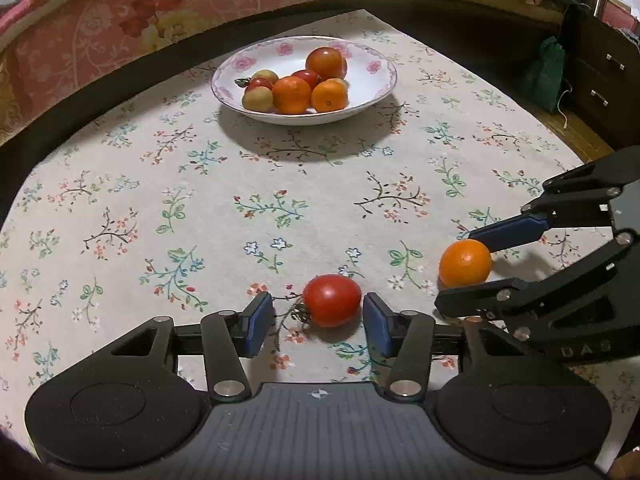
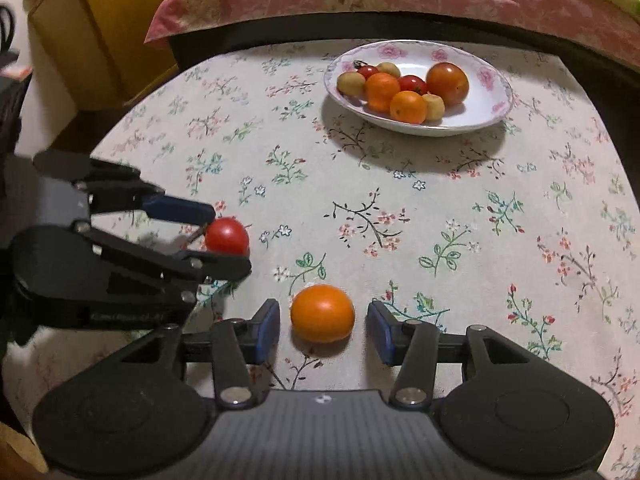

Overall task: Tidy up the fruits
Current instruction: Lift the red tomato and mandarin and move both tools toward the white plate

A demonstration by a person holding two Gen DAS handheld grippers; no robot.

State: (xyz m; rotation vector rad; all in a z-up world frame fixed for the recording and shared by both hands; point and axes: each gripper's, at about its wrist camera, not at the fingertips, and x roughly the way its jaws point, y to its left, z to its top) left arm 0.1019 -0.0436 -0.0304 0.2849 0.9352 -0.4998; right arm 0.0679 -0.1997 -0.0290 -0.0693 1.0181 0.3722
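A red tomato point(image 1: 332, 300) lies on the flowered tablecloth between the open fingers of my left gripper point(image 1: 319, 322); the pads do not touch it. It also shows in the right wrist view point(image 2: 227, 236). An orange point(image 2: 322, 313) lies between the open fingers of my right gripper point(image 2: 323, 330), with gaps on both sides. It also shows in the left wrist view point(image 1: 465, 263). A white plate with pink flowers point(image 1: 376, 66) at the far side of the table holds several oranges, tomatoes and small yellow fruits. It shows in the right wrist view too point(image 2: 492, 80).
The table's far edge meets a dark frame and a pink flowered bedspread point(image 1: 160, 4). A dark wooden cabinet with drawers point(image 1: 608, 76) stands at the right. A yellow cushion point(image 2: 100, 32) lies beyond the table's left corner.
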